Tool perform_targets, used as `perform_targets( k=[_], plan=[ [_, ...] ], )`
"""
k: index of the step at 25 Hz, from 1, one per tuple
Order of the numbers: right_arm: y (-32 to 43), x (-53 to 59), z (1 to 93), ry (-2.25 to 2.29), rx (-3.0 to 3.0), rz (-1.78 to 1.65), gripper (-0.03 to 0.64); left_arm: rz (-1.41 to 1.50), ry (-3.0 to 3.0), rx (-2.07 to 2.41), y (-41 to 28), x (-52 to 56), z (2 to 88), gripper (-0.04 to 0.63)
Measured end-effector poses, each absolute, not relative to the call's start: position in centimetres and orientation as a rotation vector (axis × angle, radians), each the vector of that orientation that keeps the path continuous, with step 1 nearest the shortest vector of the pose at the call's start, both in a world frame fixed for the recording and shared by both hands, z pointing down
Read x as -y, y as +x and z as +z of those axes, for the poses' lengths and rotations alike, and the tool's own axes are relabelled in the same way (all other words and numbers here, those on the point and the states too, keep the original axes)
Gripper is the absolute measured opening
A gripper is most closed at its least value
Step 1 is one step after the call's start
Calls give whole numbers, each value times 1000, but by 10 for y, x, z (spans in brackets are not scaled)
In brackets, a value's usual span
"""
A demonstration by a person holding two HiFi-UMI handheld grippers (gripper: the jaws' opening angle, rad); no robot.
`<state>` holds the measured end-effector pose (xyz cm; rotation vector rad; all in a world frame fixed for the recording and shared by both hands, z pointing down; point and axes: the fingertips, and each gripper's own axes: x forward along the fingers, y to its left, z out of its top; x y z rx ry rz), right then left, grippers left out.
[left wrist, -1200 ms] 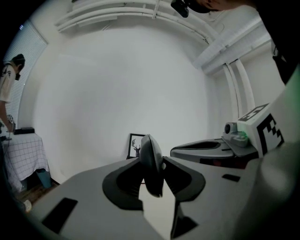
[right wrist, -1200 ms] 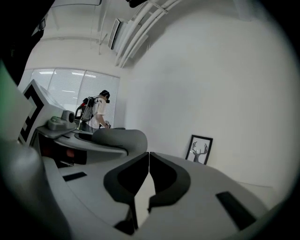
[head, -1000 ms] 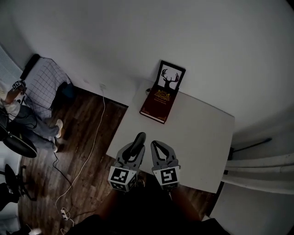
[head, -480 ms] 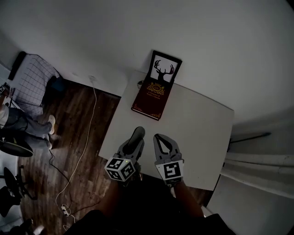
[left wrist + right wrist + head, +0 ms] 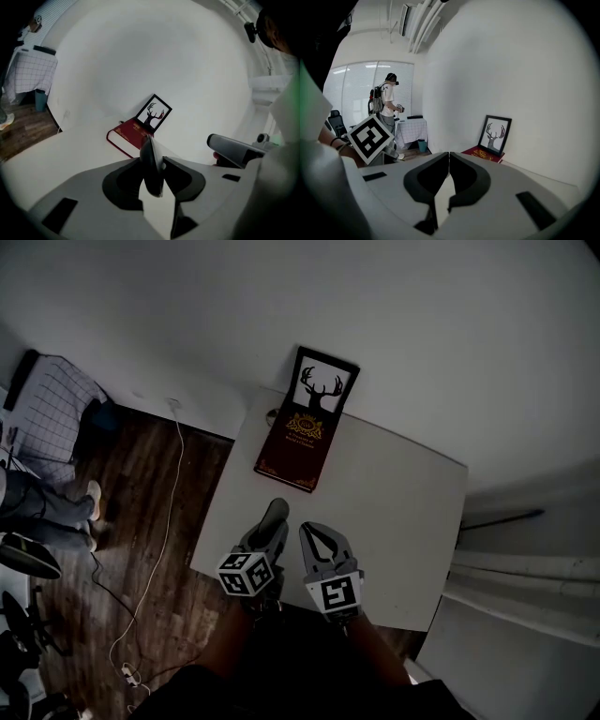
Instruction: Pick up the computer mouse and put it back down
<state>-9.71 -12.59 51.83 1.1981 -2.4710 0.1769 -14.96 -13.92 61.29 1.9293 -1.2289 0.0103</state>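
Note:
A dark computer mouse (image 5: 274, 517) is clamped on its edge in my left gripper (image 5: 269, 531), a little above the near left part of the white table (image 5: 398, 512). In the left gripper view the mouse (image 5: 151, 165) stands upright and edge-on between the two jaws. My right gripper (image 5: 315, 536) hovers right beside it, shut, with nothing between its jaws; its own view shows the tips (image 5: 448, 156) pressed together. The right gripper's finger (image 5: 234, 149) shows at the right of the left gripper view.
A dark red book (image 5: 292, 449) lies at the table's far left corner, and a framed deer picture (image 5: 323, 387) leans on the wall behind it. A white cable (image 5: 161, 531) runs over the wooden floor at the left. A person (image 5: 387, 102) stands far off by a checked table.
My left gripper has come down toward the table with the mouse and rolled about its own axis. The right gripper has shifted slightly and stays shut.

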Motion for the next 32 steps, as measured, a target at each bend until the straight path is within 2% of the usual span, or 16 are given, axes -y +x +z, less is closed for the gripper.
perform_targets(
  k=[11, 32],
  plan=[
    [-82, 149, 563, 1163, 2421, 283, 21, 83, 1814, 1188, -139, 164, 661, 124],
    [-71, 170, 570, 1173, 2430, 349, 21, 206, 1734, 1159, -133, 177, 700, 124]
  ],
)
